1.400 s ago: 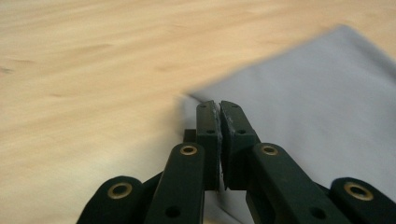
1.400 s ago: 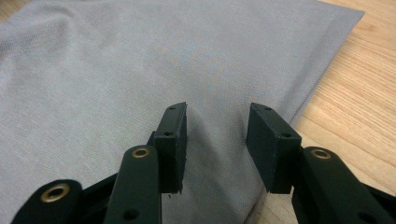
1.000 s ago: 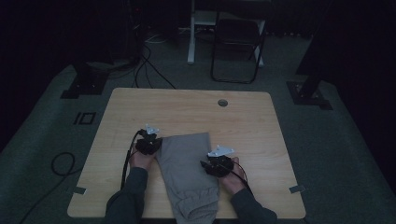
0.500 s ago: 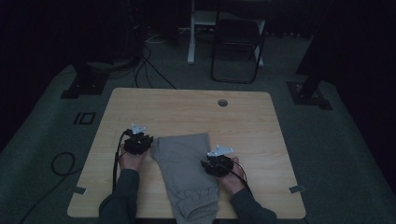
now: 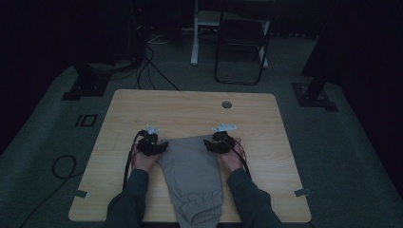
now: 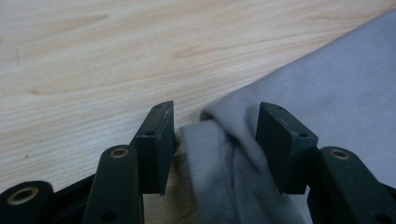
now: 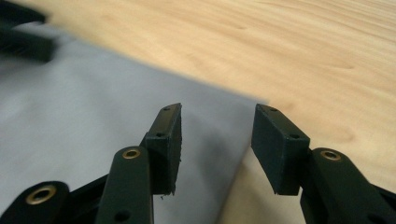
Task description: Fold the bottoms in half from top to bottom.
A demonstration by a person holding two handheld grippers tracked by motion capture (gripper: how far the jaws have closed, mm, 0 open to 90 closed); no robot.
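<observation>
Grey trousers (image 5: 192, 175) between both parted hand-held grippers on wooden table (image 5: 190, 109).

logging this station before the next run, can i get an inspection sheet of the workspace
surface: light wooden table, round grommet hole near the far edge
job's things: grey sweatpants, folded, cuffs at the near edge
clutter: nothing seen
grippers: left gripper open, a bunched fabric fold between its jaws; right gripper open over the garment's other far corner
cables: a cable trails from each gripper; floor cables beyond the table
surroundings: dim room, dark folding chair, stand bases on grey carpet
</observation>
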